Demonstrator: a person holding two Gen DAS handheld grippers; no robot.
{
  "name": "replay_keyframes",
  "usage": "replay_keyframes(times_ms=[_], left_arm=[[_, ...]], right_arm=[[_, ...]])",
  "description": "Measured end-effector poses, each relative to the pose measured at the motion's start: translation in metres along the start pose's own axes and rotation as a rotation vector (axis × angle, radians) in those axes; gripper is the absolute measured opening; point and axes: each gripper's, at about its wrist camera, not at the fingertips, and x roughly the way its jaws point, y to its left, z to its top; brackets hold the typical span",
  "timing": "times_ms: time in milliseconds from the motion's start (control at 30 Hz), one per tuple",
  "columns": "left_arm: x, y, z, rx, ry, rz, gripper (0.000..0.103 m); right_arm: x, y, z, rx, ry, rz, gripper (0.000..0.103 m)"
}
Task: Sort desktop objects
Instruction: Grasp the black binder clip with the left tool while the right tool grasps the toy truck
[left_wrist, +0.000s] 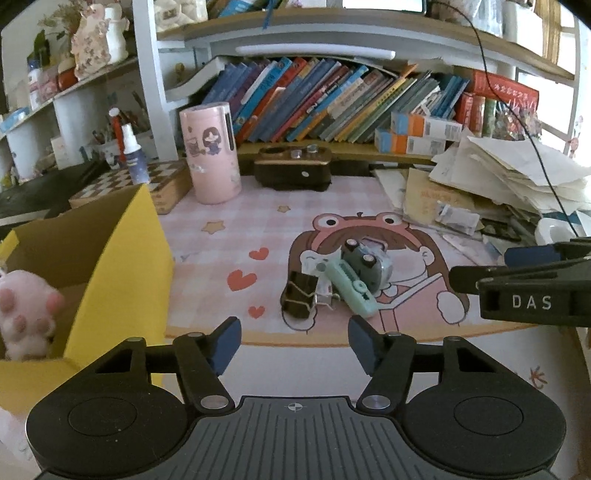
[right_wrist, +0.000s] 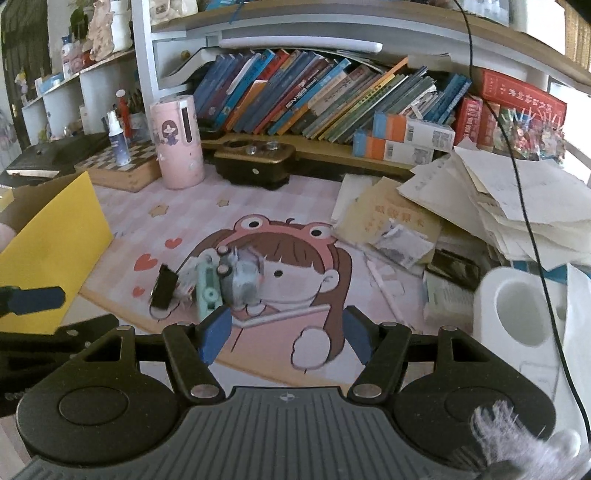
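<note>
both hand-held grippers (left_wrist: 294, 341) (right_wrist: 283, 332) gape empty; yellow box (left_wrist: 122, 266) holds pink plush (left_wrist: 26, 314).

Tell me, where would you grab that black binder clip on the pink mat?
Probably across the black binder clip body, on its two flat sides, coming from the front with the left tool, which is open and lined up just before it. The clip stands at the left end of the little pile, so its outer side is free; a mint green item lies close on its right, so the fingers need care there.
</note>
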Motion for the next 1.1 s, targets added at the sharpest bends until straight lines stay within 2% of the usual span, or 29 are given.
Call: replay_keyframes(times_ms=[300, 433, 600, 800, 1000, 1067, 1100], left_arm=[[0.035, -0.006, 0.015, 0.018, 0.025, -0.015, 0.066], [0.051, -0.01, 0.019, 0.043, 0.048, -0.026, 0.07], [0.069, -0.015, 0.019, 0.102, 0.068, 0.005, 0.071], [0.083, -0.002, 0.022, 0.052, 0.087, 0.018, 0.059], [0.103, -0.002, 0.023, 0.036, 0.11, -0.03, 0.058], [0.109, -0.003, 0.021, 0.046, 0.12, -0.04, 0.056], [0.11, -0.003, 0.02, 0.04, 0.111, -0.056, 0.05]], right_arm=[[0.027, -0.006, 0.018, -0.005, 0.018, 0.025, 0.064], [0.037, -0.009, 0.022, -0.001, 0.029, 0.027, 0.064], [0.047, -0.012, 0.026, 0.005, 0.042, 0.031, 0.064], [0.057, -0.009, 0.031, -0.003, 0.052, 0.058, 0.064], [0.072, -0.002, 0.035, -0.01, 0.076, 0.094, 0.065], [0.078, 0.0, 0.037, -0.018, 0.088, 0.102, 0.065], [0.081, 0.0, 0.037, -0.023, 0.093, 0.107, 0.065]])
